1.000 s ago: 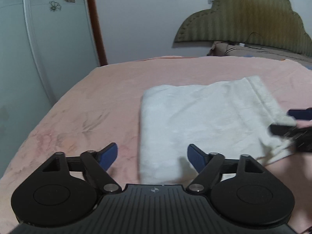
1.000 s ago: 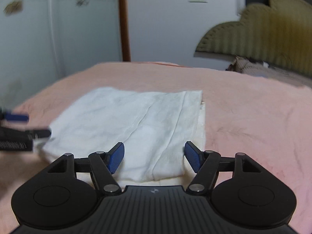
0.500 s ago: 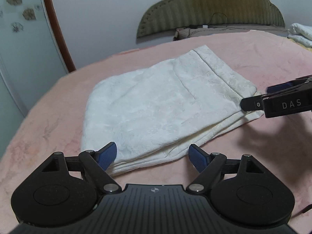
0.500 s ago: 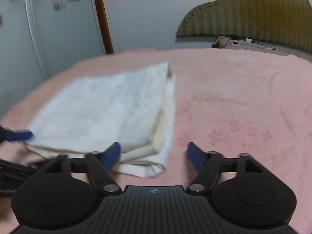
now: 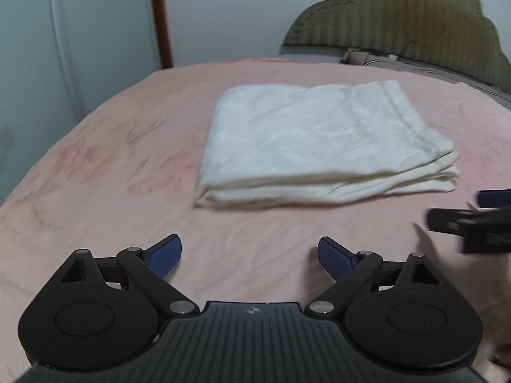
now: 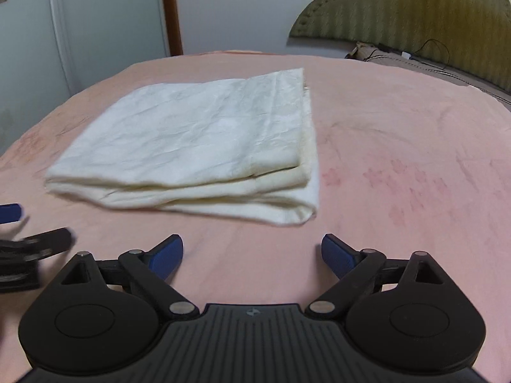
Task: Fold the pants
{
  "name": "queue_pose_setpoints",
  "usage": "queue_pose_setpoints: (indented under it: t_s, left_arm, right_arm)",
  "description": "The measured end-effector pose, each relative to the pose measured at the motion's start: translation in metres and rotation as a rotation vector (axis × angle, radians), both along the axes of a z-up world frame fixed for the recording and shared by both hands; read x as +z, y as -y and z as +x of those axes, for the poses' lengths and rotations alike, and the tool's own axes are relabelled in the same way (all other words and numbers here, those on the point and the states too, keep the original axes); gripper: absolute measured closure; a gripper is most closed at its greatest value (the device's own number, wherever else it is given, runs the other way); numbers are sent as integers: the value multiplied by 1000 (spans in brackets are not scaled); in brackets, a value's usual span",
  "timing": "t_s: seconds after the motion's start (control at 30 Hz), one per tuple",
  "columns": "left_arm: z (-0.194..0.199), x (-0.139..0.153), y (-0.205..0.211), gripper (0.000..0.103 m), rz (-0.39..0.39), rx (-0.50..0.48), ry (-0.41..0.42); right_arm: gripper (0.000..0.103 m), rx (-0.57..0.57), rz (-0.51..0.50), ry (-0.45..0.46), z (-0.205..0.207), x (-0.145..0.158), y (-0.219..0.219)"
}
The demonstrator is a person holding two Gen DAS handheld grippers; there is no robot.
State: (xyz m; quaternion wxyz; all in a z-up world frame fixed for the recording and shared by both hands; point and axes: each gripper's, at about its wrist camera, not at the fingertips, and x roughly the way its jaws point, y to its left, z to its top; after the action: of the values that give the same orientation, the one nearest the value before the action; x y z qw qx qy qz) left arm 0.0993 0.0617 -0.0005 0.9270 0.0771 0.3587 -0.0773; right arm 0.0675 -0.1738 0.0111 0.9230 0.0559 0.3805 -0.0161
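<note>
Left hand-held gripper (image 5: 249, 255) and right hand-held gripper (image 6: 252, 255): blue pads spread wide, jaws just been opening, nothing between them. Beyond both, cream pants (image 6: 198, 146) lie folded into a crinkled, layered rectangle on the pink floral-print bed (image 6: 399, 166), mid-mattress.

Pink bedspread (image 5: 95, 191), olive headboard (image 5: 399, 22), white wardrobe (image 5: 64, 48)

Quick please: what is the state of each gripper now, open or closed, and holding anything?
Left gripper: open, jaws just opened wider, holding nothing.
Right gripper: open, jaws just opened wider, holding nothing; folded pants lie free.
</note>
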Motion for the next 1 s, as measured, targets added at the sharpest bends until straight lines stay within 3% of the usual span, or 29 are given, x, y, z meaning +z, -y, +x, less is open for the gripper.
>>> queue_pose_setpoints:
  t_s: [0.07,0.13,0.17,0.27,0.3,0.33,0.37,0.5,0.6,0.73,0.9,1.0]
  left_arm:
    - [-1,-3,-5,9,-18,12,-12]
    - [-2,-5,-6,8,-21,11,-10]
    - [-3,-6,-5,7,-12,11,-3]
    - [-3,-9,-1,4,1,21,18]
    - [-4,-10,1,4,0,25,22]
    - [-4,-10,1,4,-1,27,25]
    - [-4,-10,2,3,-2,29,27]
    - [-1,-11,3,1,-3,30,26]
    - [-1,-11,4,1,-3,21,29]
    - [-3,-11,6,1,0,14,35]
    - [-7,-12,9,0,1,10,40]
    - [-10,-14,13,0,15,3,50]
  right_arm:
    - [9,54,11,24,-18,16,-14]
    - [9,113,97,59,-40,41,-26]
    - [9,148,200,90,-50,54,-27]
    - [0,282,707,188,-72,86,-12]
    - [0,290,817,214,-73,89,-6]
    - [0,274,843,233,-72,90,-3]
    - [0,241,787,248,-69,90,-2]
    - [0,11,255,181,-43,59,-18]
    - [0,5,74,114,-26,24,-29]
    - [0,5,-54,62,-21,-3,-34]
    - [0,5,-20,41,-23,-14,-24]
    - [0,28,-51,43,-22,-17,-26]
